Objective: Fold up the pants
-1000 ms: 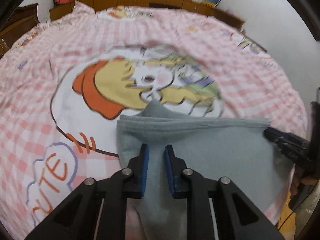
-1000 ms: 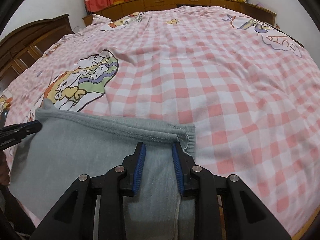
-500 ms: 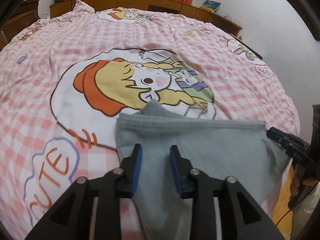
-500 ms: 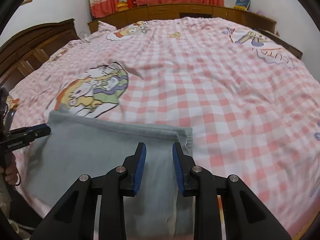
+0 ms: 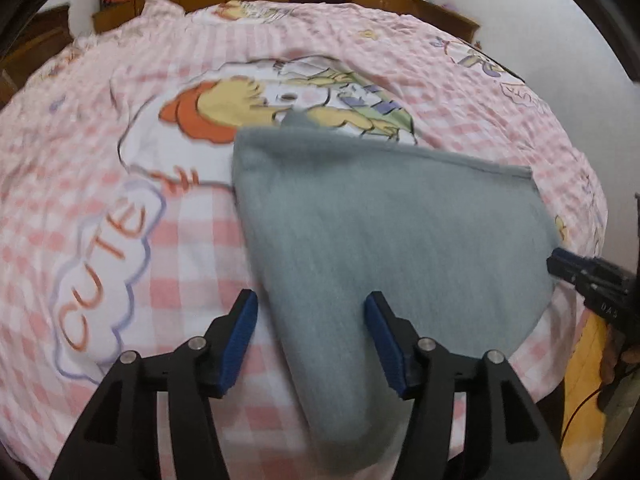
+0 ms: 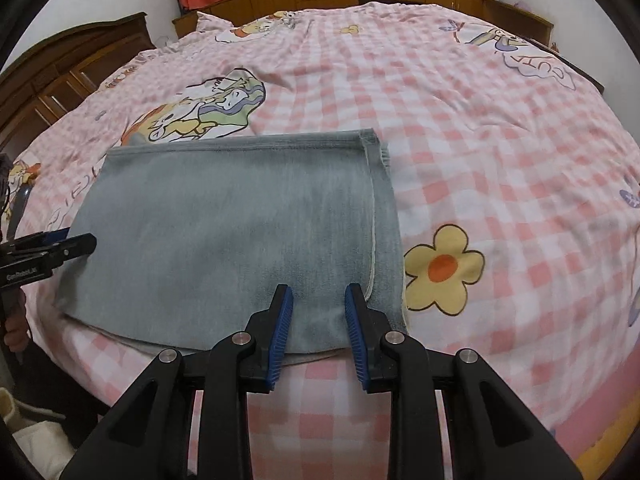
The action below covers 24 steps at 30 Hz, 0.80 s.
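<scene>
Grey folded fleece pants (image 6: pixel 236 232) flat on pink checked cotton bedspread (image 6: pixel 480 140), ahead of left gripper (image 5: pixel 310 316), jaws just spreading, and right gripper (image 6: pixel 319 308), narrowly parted, gripping nothing.

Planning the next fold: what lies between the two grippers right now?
Only the folded grey pants span from the left gripper to the right gripper, seen in the right wrist view.

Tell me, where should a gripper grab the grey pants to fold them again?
Probably the hemmed far corner of the grey pants, coming in from the right side. The layers stack there with an edge lying free on the checked bedspread, so a gripper can likely slide under it.
</scene>
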Available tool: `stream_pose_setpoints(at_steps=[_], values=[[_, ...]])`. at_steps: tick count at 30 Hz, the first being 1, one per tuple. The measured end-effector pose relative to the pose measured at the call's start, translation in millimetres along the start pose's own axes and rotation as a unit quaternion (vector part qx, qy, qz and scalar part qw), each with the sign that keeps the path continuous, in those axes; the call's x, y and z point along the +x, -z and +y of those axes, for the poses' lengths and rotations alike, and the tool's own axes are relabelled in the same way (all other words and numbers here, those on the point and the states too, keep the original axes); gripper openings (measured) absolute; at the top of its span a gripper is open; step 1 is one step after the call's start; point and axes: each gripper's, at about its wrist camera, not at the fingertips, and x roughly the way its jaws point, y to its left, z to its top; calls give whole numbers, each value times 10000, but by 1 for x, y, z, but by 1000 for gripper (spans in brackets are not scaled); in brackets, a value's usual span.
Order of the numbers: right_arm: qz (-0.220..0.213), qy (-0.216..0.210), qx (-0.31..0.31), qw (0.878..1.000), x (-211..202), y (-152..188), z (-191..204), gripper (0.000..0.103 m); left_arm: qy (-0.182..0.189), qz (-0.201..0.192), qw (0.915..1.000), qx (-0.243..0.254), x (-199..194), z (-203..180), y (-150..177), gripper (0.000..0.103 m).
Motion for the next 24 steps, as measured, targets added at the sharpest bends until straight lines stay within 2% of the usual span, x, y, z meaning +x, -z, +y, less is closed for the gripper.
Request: stream_pose_setpoints(at_steps=[12, 19, 24], values=[[-100, 107, 321, 9994, -23, 5, 1, 28, 203, -6, 9996, -198, -14, 9, 24, 63], [-204, -265, 317, 9989, -42, 0, 21, 33, 506, 87, 9977, -450, -17, 11, 38, 64], [-148, -371, 245, 9989, -34, 3, 35, 35, 756, 7, 9956, -545, -18, 9, 39, 62]])
